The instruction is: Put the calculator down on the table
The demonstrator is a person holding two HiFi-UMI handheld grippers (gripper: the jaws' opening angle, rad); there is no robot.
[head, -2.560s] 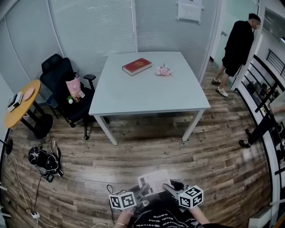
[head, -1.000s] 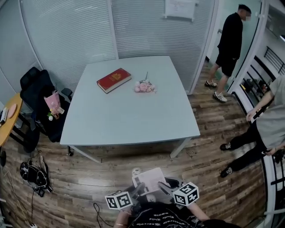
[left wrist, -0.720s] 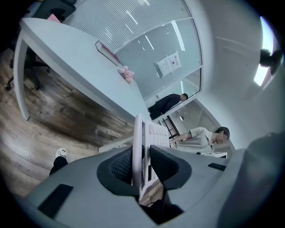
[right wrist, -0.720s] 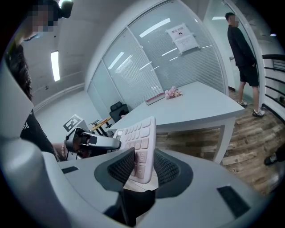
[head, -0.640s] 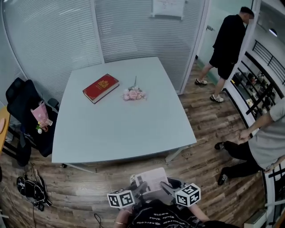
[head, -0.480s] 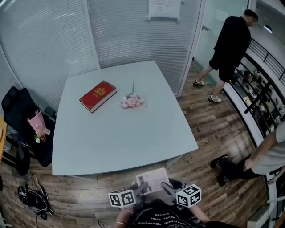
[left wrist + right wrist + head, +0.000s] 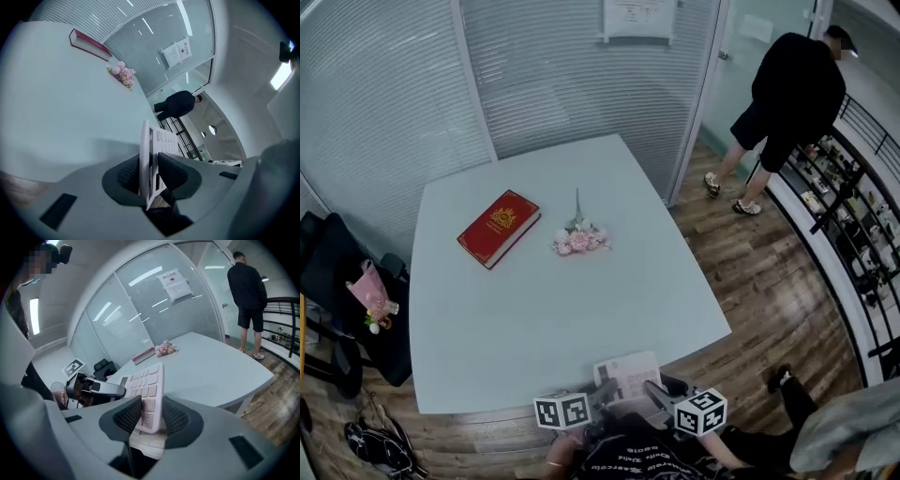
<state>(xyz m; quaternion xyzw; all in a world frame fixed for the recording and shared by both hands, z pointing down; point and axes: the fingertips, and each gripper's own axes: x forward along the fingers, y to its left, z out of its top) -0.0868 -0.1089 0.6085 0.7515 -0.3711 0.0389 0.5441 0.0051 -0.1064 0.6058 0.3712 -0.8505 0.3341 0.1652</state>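
A white calculator [image 7: 625,374] with pale pink keys hangs level just over the near edge of the light grey table [image 7: 544,319], held from both sides. My left gripper [image 7: 602,396] is shut on its left end; in the left gripper view the calculator [image 7: 149,154] stands edge-on between the pads of that gripper [image 7: 149,172]. My right gripper [image 7: 654,394] is shut on the right end; the right gripper view shows the keypad [image 7: 145,385] clamped in that gripper [image 7: 151,417], with the table [image 7: 211,366] beyond.
A red book [image 7: 498,228] and a small bunch of pink flowers [image 7: 579,239] lie on the far half of the table. A person in black [image 7: 792,103] stands at the back right. A black chair [image 7: 337,281] is at the left, a railing along the right.
I have come up to the table: its near edge, over a metre off before, now lies under the calculator. Both grippers keep the same hold on it.
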